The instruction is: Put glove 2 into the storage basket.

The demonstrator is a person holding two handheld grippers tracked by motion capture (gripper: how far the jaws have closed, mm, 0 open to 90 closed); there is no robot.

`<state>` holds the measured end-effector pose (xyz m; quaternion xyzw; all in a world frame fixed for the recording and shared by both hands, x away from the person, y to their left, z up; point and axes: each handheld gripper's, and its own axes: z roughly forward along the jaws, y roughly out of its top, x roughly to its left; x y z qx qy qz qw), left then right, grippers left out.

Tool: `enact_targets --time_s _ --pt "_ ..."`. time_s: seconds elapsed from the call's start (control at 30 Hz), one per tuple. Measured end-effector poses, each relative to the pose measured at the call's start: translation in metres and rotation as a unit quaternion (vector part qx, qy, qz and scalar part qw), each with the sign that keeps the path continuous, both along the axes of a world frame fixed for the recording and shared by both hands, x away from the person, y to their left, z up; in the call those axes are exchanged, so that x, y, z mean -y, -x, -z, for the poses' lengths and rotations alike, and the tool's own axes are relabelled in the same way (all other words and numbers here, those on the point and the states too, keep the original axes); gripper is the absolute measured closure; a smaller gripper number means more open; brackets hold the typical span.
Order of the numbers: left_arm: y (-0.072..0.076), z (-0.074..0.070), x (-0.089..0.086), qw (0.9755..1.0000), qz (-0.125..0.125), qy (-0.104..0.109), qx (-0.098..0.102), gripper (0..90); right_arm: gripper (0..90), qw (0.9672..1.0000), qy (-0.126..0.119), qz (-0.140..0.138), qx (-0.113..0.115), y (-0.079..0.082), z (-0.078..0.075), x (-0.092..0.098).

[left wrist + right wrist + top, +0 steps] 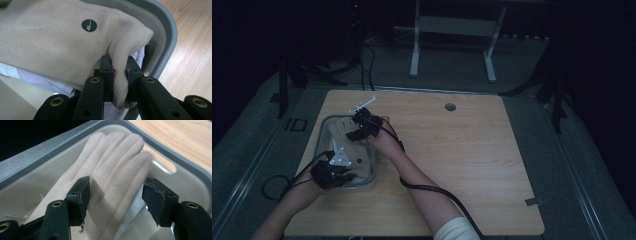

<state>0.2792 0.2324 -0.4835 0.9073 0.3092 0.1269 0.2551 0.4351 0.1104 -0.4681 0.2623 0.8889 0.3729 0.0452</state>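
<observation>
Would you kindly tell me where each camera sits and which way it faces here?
High view: above the person's side, looking forward and down at the table; both forearms and tongs show.
Left gripper view: on the left tongs, looking along jaws clamped on the beige glove.
Right gripper view: on the right tongs, its jaws open around the glove's fingers.
All three share the glove and the grey bin.
</observation>
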Motion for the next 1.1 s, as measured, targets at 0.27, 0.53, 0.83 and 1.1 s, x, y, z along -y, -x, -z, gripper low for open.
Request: enact_targets --time_s 0.27,0.53,0.83,1.1 --pt "0.002 -0.01 0.0 0.9999 -0.005 0.014 0.006 61.5 28.6 1.0 -0.005 -0.004 0.003 0.005 -0.014 0.017" --pt "0.002 -0.031 0.0 0.9983 -0.013 0.048 0.03 17.3 24.2 0.9998 -0.009 -0.016 0.012 0.015 -0.026 0.035" --pt "0.003 -0.035 0.021 0.9942 0.0 0.093 0.054 14.4 13.8 0.9992 -0.015 -0.032 0.019 0.028 -0.026 0.068" --pt "0.004 -0.032 0.043 0.9928 0.022 0.104 0.055 14.4 14.3 0.9988 -0.008 -0.026 0.041 0.034 -0.021 0.094"
